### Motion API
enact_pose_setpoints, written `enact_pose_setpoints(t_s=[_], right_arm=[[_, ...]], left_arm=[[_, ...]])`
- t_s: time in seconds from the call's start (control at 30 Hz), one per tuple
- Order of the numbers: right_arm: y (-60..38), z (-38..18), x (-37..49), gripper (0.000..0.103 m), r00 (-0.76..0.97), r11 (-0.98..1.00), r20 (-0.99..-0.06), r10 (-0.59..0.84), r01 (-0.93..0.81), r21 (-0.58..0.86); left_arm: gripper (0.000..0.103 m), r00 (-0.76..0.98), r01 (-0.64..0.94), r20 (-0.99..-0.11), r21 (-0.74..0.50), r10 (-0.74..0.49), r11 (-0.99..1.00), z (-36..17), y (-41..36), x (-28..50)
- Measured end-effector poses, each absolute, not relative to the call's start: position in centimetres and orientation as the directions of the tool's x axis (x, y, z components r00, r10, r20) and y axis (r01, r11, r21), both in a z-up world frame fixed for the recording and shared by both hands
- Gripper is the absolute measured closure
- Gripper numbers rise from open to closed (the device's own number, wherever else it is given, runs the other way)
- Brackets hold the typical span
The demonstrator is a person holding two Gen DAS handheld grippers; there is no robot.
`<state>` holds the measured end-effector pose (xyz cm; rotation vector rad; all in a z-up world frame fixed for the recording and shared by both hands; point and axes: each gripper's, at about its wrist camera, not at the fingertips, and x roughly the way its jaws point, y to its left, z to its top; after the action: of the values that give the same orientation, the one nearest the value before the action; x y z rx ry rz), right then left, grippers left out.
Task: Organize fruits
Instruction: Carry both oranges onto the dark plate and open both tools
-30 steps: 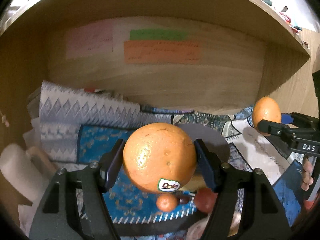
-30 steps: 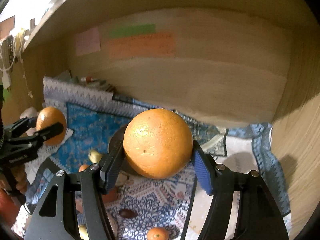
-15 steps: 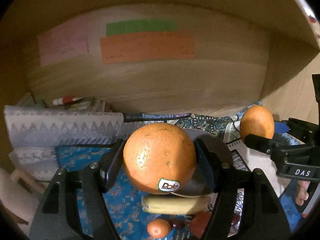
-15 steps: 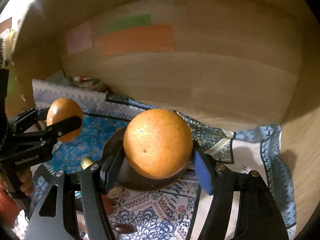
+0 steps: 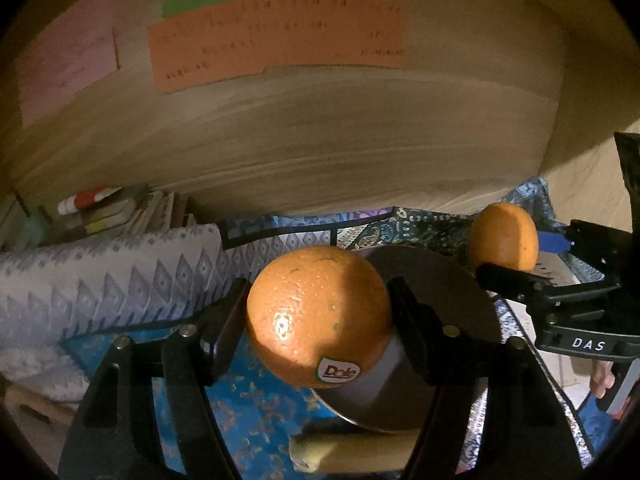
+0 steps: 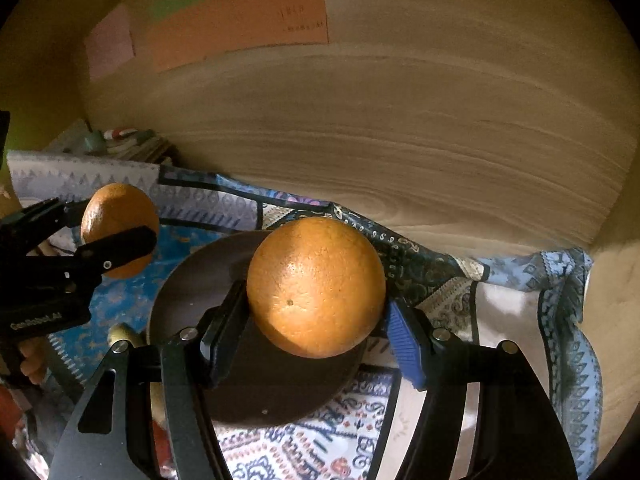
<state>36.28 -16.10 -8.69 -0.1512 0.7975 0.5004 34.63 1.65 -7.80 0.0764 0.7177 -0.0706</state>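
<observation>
My left gripper (image 5: 318,312) is shut on a large orange with a Dole sticker (image 5: 312,304), held just above the near-left rim of a dark round plate (image 5: 436,292). In the right wrist view my right gripper (image 6: 314,316) is shut on a second orange (image 6: 316,280), hovering over the same dark plate (image 6: 192,292). Each view shows the other gripper with its orange: the right one (image 5: 504,236) at the right, the left one (image 6: 118,228) at the left. A banana (image 5: 348,450) lies on the cloth in front of the plate.
A patterned blue and white cloth (image 6: 448,280) covers the shelf floor. The wooden back wall (image 5: 340,132) with coloured paper notes (image 5: 276,36) stands close behind. Books and a glue stick (image 5: 92,198) sit at the back left, and a wooden side wall (image 6: 612,300) closes the right.
Both grippers have moved forward and down into the wooden recess with their oranges. The dark plate now lies close beneath them and the small fruits in front have dropped out of view.
</observation>
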Motion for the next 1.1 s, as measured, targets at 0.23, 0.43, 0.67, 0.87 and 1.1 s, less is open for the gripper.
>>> enact_pose_setpoints(t_s=[0.23, 0.43, 0.67, 0.87, 1.1], right_arm=[[-14.9, -10.3, 38.4, 0.041, 0.551, 0.867, -0.755, 0.356, -0.496, 0.047], [-14.6, -12.3, 39.8, 0.041, 0.506, 0.868, -0.79, 0.346, -0.492, 0.065], [-14.1, -14.6, 40.8, 0.04, 0.436, 0.859, -0.836, 0.333, -0.506, 0.079], [-14.5, -14.5, 40.6, 0.04, 0.43, 0.851, -0.835, 0.343, -0.519, 0.083], [-16.2, -12.7, 39.5, 0.024, 0.481, 0.856, -0.806, 0.345, -0.513, 0.061]], left_arm=[[0.034, 0.691, 0.129, -0.719, 0.028, -0.07, 0.991, -10.0, 1.7, 37.8], [0.034, 0.648, 0.155, -0.757, 0.03, -0.079, 0.988, -11.9, 1.2, 39.5], [0.034, 0.579, 0.169, -0.808, -0.005, -0.103, 0.986, -13.4, 0.9, 40.7], [0.028, 0.577, 0.188, -0.805, -0.029, -0.134, 0.982, -13.4, 0.6, 41.0], [0.017, 0.651, 0.154, -0.752, -0.009, -0.109, 0.988, -10.9, 1.5, 39.3]])
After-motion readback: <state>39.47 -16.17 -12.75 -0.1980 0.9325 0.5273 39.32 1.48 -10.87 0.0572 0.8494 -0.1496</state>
